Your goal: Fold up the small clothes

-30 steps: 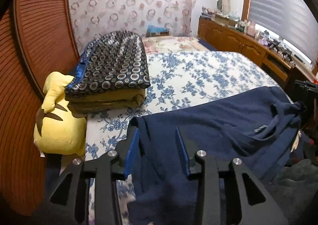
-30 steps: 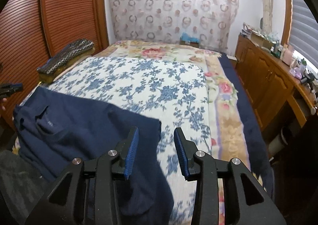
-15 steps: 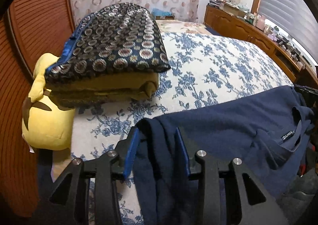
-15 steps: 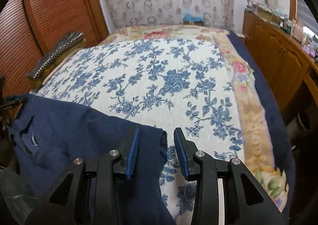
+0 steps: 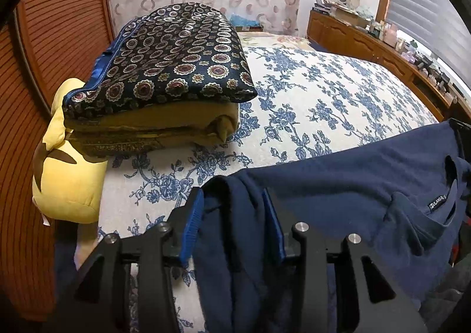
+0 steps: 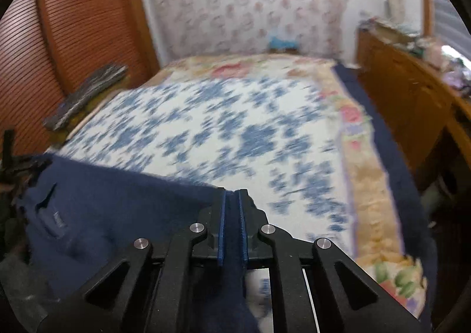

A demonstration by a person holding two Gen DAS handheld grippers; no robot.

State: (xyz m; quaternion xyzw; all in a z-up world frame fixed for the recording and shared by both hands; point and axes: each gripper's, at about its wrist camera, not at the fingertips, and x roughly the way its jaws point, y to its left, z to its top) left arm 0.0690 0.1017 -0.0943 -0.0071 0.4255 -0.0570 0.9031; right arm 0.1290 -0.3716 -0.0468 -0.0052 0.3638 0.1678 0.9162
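1. The navy blue knit shirt (image 5: 338, 186) lies spread across the near edge of the bed (image 5: 323, 103) with its blue-flowered white cover.
2. The right tongs (image 6: 231, 227) are clenched on the shirt's hem corner.
3. The left tongs (image 5: 232, 224) are opening, bunched fabric between them; regrip thinner before lifting both corners level.

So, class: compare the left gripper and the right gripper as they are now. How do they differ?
The right gripper has its jaws shut on the navy shirt's edge; the left gripper's jaws are apart and opening, bunched cloth between them. The right gripper's view is blurred; the left gripper's is sharp. Both have blue pads and meet the same shirt on the floral bedspread.
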